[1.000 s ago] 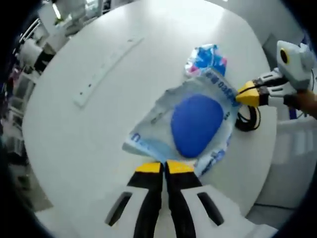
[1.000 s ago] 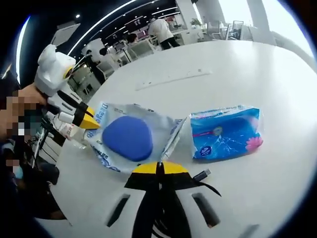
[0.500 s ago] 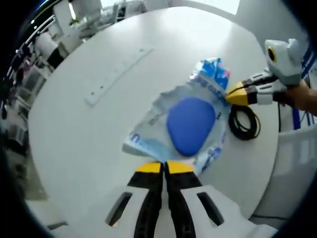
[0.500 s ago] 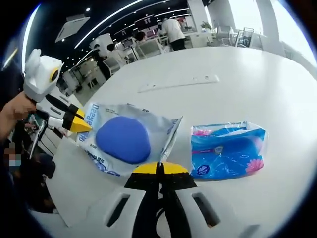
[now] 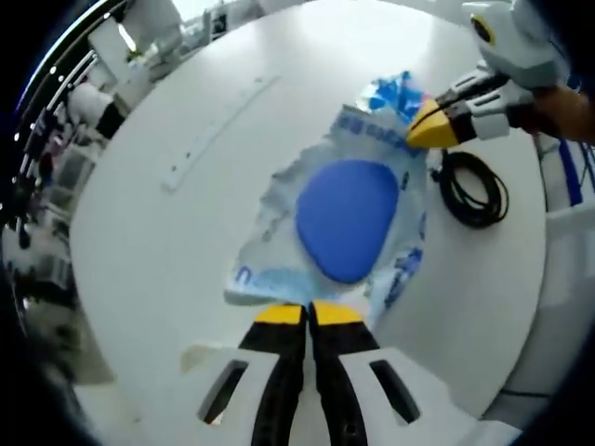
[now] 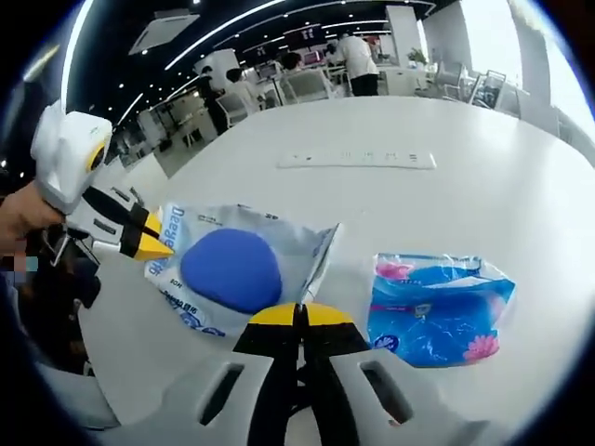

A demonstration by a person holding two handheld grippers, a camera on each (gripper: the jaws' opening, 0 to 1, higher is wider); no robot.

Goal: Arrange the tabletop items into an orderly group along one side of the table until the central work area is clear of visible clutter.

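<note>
While the left gripper point(image 5: 310, 313) pinches one edge of the clear bag with the blue pad point(image 5: 346, 219), the right gripper point(image 6: 299, 314) clamps the opposite edge. Beside it lie a blue tissue pack point(image 6: 435, 308) and a coiled black cable point(image 5: 475, 187). Beyond, the white desk point(image 5: 186, 251) is mostly bare, apart from a power strip point(image 6: 359, 160).

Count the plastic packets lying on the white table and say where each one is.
2. The clear packet with the blue pad is pinched at opposite edges by both grippers. The blue tissue pack lies apart on the table, beside it.
</note>
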